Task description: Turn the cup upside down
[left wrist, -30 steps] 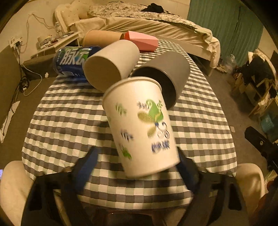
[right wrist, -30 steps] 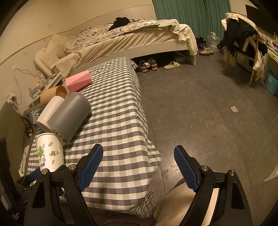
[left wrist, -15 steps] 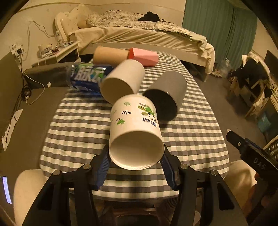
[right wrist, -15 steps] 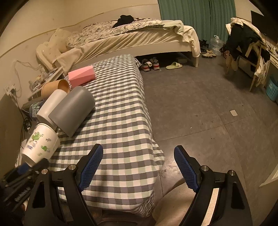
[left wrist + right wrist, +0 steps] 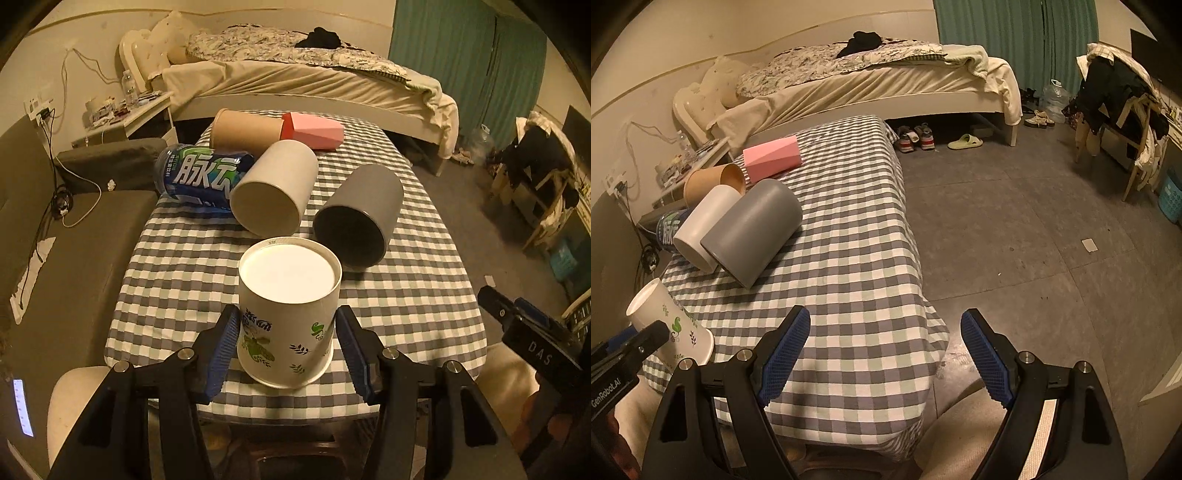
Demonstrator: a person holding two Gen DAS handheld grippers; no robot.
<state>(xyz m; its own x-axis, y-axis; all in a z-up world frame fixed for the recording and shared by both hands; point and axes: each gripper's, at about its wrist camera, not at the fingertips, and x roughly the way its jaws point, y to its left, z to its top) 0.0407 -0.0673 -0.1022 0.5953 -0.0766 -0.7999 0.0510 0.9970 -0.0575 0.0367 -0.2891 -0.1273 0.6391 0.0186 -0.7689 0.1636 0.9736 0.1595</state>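
Note:
A white paper cup with green leaf prints (image 5: 288,317) stands upside down on the checked tablecloth near the front edge, its flat base facing up. My left gripper (image 5: 288,349) has its blue pads against both sides of the cup, shut on it. The cup also shows at the far left of the right wrist view (image 5: 670,328), with the left gripper's body in front of it. My right gripper (image 5: 884,356) is open and empty above the table's front right corner.
Behind the cup lie a grey cup (image 5: 360,214), a cream cup (image 5: 275,188), a brown paper cup (image 5: 242,129), a pink faceted cup (image 5: 314,131) and a blue bottle (image 5: 197,177), all on their sides. The table (image 5: 849,236) drops to bare floor on the right. A bed stands behind.
The left gripper has turned the paper cup over, from upright, through mouth toward the camera, to base up, and lowered it onto the cloth. The right gripper barely moved.

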